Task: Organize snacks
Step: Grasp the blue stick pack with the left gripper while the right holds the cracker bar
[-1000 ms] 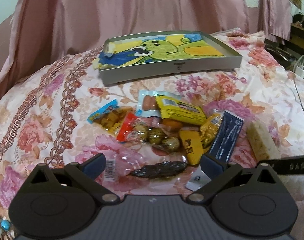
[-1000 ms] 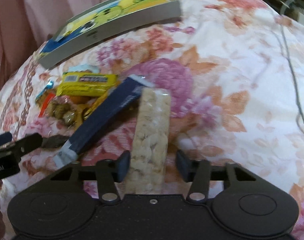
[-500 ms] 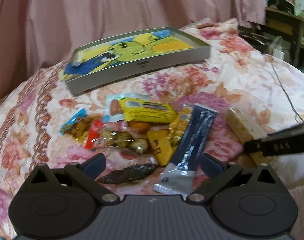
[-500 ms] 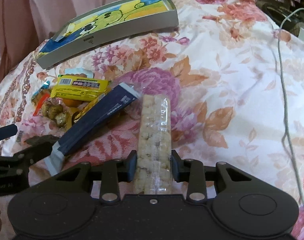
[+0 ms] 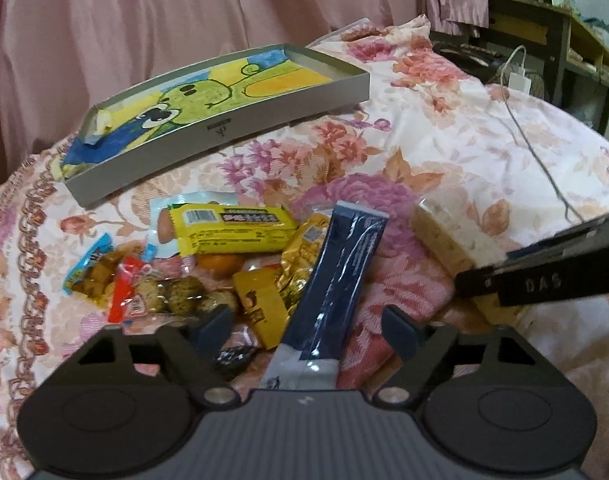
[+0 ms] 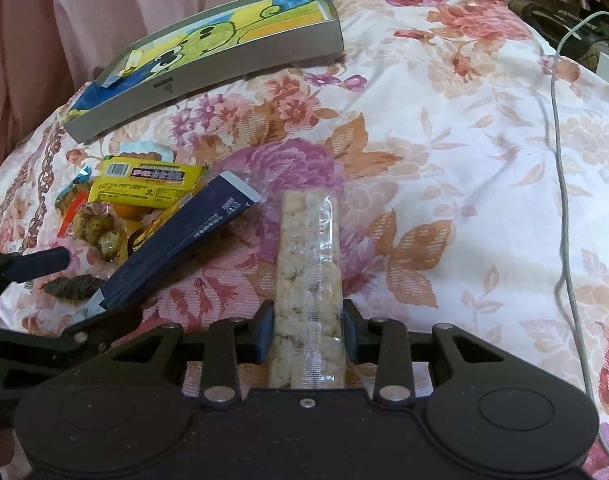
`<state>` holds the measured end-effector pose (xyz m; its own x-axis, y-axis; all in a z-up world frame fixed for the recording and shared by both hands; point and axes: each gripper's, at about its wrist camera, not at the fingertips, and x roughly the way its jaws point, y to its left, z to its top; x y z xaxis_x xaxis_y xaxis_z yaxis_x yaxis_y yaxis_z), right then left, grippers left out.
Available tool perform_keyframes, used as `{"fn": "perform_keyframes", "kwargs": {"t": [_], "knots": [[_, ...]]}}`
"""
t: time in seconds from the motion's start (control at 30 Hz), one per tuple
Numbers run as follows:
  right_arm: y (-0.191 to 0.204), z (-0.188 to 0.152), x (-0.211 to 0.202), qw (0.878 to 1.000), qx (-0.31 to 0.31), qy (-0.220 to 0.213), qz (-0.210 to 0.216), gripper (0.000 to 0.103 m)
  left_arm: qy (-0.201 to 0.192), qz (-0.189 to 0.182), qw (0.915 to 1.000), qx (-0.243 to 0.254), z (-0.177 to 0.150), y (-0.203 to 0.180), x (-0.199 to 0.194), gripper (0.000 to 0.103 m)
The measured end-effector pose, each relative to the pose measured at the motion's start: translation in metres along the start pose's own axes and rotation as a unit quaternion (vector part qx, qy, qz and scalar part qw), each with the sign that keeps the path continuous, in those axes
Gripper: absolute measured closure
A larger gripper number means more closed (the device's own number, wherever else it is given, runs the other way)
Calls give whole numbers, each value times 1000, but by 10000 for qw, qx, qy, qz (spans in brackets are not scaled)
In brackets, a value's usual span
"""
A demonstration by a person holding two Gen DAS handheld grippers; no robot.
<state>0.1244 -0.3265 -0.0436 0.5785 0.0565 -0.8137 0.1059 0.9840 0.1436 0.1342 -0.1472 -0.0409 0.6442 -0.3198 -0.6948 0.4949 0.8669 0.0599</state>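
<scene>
Left wrist view: left hand-held gripper (image 5: 304, 326) with jaws apart, just been closing; the dark blue packet (image 5: 336, 280) lies between the fingers, its silver end nearest the camera, pads clear of it on both sides. Snack pile to the left on the floral bedspread (image 5: 464, 128): yellow wrapper (image 5: 232, 229), bag of round brown snacks (image 5: 184, 294). Grey tray (image 5: 224, 128) with cartoon lining sits beyond, well apart. The rice cracker bar (image 5: 448, 236) lies to the right, its near end under the other gripper's arm.

Right wrist view: right hand-held gripper (image 6: 307, 334) clamped on the rice cracker bar (image 6: 307, 264), pads pressing both long edges at its near end; bar points away along the fingers, resting on the bedspread. Dark blue packet (image 6: 184, 248) just left of it. White cable (image 6: 560, 184) runs down the right.
</scene>
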Motion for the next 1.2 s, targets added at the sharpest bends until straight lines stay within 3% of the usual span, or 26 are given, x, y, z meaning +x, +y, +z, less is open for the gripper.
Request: {"fn": "perform_keyframes", "kwargs": {"t": [0.1, 0.23, 0.53, 0.93, 1.2], "knots": [[1, 0, 1, 10000, -14, -2, 16, 67, -28, -135, 9999, 39, 5, -1, 4, 26], [2, 1, 2, 10000, -39, -9, 37, 67, 86, -225, 9996, 149, 12, -5, 14, 42], [2, 1, 3, 10000, -42, -20, 83, 67, 535, -228, 9982, -125, 18, 1, 29, 57], [8, 0, 3, 9998, -166, -80, 80, 67, 747, -176, 9958, -502, 22, -1, 24, 70], [16, -1, -3, 9987, -308, -281, 304, 68, 735, -97, 9952, -634, 27, 0, 11, 75]]}}
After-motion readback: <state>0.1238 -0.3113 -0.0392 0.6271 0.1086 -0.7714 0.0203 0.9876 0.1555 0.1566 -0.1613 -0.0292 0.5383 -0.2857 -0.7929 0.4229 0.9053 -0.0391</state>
